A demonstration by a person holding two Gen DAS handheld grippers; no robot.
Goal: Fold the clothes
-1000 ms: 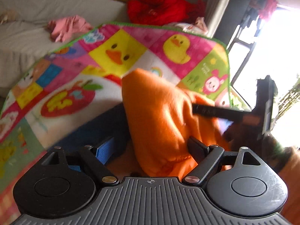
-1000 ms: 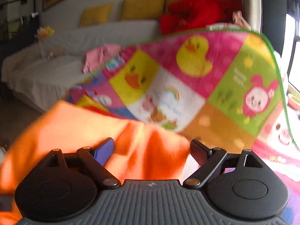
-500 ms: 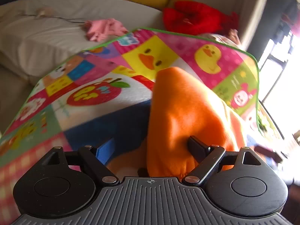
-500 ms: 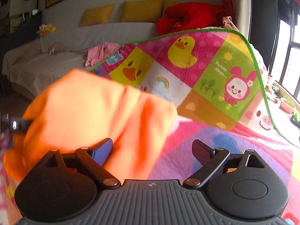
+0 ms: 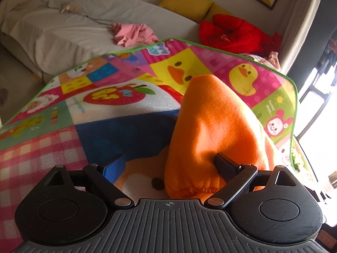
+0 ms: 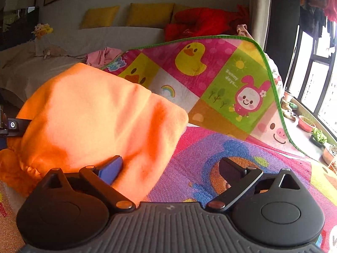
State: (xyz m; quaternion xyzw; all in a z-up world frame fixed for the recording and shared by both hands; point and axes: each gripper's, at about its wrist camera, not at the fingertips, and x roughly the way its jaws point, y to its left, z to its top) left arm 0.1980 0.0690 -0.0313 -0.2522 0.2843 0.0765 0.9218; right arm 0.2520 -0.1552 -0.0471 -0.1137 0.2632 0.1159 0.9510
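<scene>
orange garment [image 5: 212,130] on play mat [image 5: 118,130]

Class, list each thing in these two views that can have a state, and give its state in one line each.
Orange garment: bunched in a mound on the mat.
Play mat: spread out, far edge curling up.
Left claw: jaws opening, garment's gathered hem between them.
Right claw: jaws opening, garment's edge between them.
Pink garment: crumpled on the sofa.
Red garment: heaped on the sofa.

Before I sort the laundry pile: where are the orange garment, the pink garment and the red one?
orange garment [image 5: 212,122]: left wrist view, middle of the raised fold.
pink garment [image 5: 132,34]: left wrist view, centre of the crumpled heap.
red garment [image 6: 198,21]: right wrist view, middle of the bundle.
</scene>
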